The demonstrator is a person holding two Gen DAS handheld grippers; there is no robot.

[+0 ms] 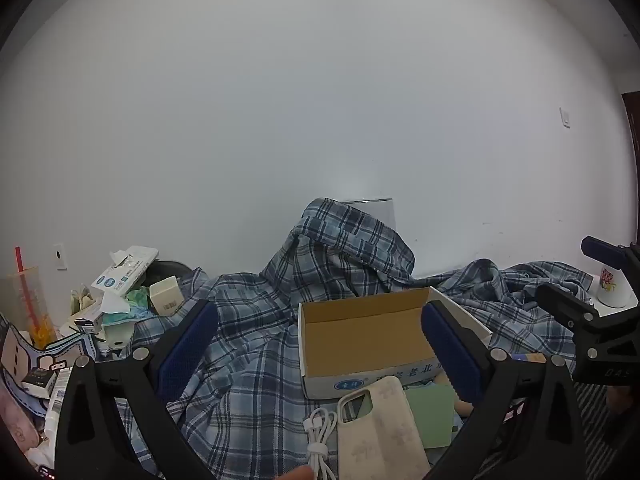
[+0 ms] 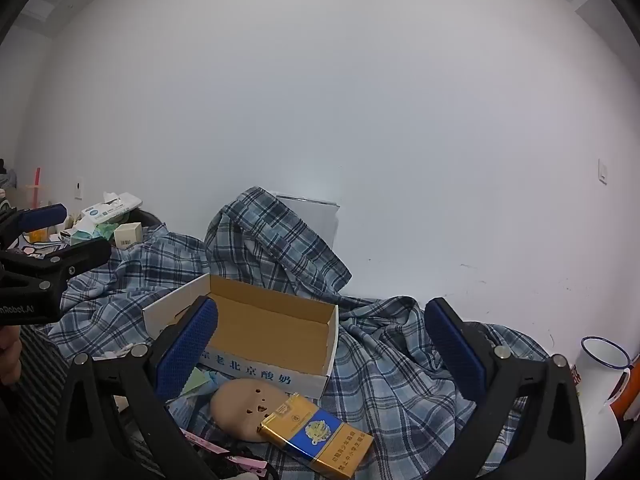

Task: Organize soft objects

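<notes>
A blue plaid shirt [image 1: 256, 332] lies rumpled over the table, also in the right wrist view [image 2: 384, 364]. An open empty cardboard box [image 1: 364, 332] sits on it, also in the right wrist view [image 2: 264, 332]. A tan soft face-shaped toy [image 2: 236, 404] lies in front of the box, partly under a gold and blue cigarette pack [image 2: 320, 440]. My left gripper [image 1: 320, 344] is open and empty above the shirt and box. My right gripper [image 2: 320, 344] is open and empty above the box and toy.
A beige phone case [image 1: 376, 432], a white cable [image 1: 320, 436] and a green card [image 1: 432, 412] lie near the box. Tissue packs and small boxes [image 1: 120, 280] pile at the left. A white enamel mug [image 2: 600, 364] stands at the right. A wall is close behind.
</notes>
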